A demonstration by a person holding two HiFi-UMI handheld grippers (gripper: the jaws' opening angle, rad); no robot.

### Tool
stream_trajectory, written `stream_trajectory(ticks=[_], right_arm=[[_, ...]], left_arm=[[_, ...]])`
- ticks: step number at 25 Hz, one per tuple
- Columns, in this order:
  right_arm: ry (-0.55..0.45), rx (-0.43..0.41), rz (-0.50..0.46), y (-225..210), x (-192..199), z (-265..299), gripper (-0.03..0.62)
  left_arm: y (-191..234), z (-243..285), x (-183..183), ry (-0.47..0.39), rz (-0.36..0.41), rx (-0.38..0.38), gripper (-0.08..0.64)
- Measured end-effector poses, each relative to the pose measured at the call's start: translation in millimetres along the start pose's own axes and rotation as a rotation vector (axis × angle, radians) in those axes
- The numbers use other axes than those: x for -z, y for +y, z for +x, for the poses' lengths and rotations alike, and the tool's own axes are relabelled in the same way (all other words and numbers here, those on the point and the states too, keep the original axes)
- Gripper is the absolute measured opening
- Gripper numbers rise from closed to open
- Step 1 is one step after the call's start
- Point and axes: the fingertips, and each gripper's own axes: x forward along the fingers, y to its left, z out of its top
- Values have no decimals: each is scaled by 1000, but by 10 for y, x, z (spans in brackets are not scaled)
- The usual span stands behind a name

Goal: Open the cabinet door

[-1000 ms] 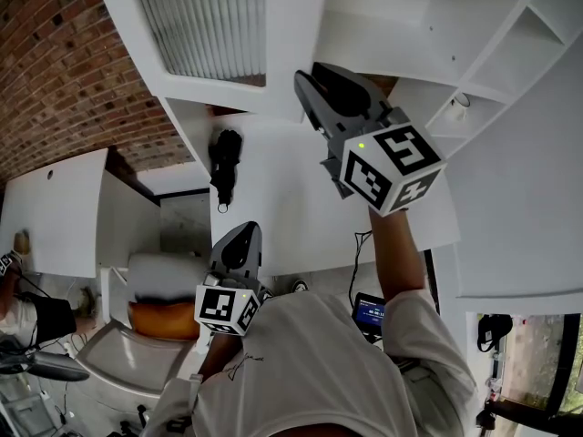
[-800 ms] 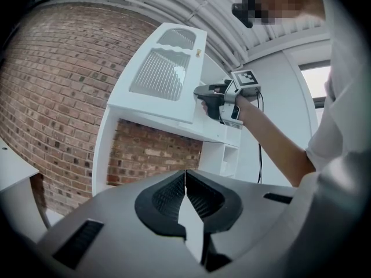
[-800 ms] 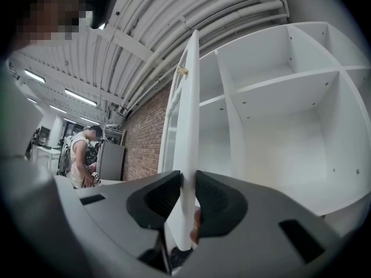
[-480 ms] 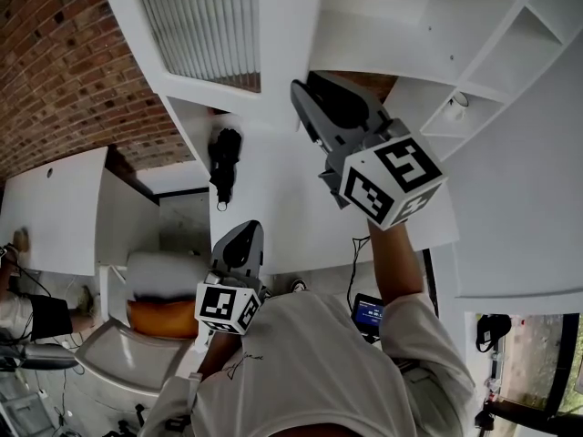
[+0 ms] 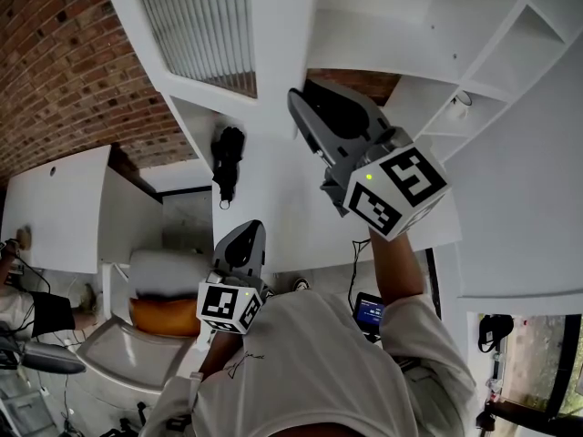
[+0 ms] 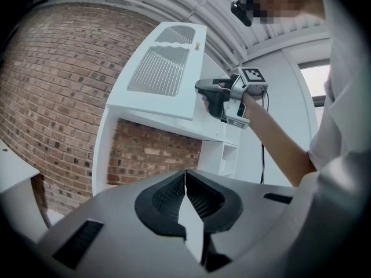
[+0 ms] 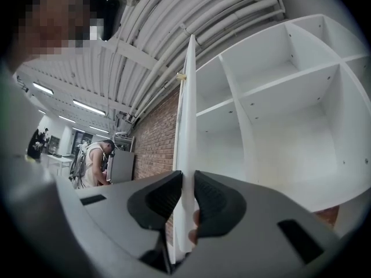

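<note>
2 units, 1 door. The right hand-held gripper (image 7: 187, 179) has just been closing its jaws and now pinches the free edge of the cabinet door (image 7: 186, 97), which is swung out from the white shelf unit (image 7: 278, 114). The left hand-held gripper (image 6: 185, 175) has its jaws together and empty, low, well apart from the door.

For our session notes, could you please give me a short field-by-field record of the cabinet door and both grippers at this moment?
Cabinet door: white with a ribbed panel, swung partly out from the shelves
Right gripper: raised, clamped on the door's edge; its jaws have just been closing on that edge
Left gripper: jaws together, nothing between them, held low and apart from the door
Backdrop: brick wall
Task state: door partly open
</note>
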Motion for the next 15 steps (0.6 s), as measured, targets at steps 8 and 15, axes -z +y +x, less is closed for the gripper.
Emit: stream_trajectory(ticks=[8, 15], right_arm=[[3, -77, 15, 192, -20, -44, 69], [5, -125, 20, 311, -18, -67, 67]], left_arm=[[-3, 1, -23, -11, -9, 11, 18], [-8, 8, 1, 1, -25, 18, 18]])
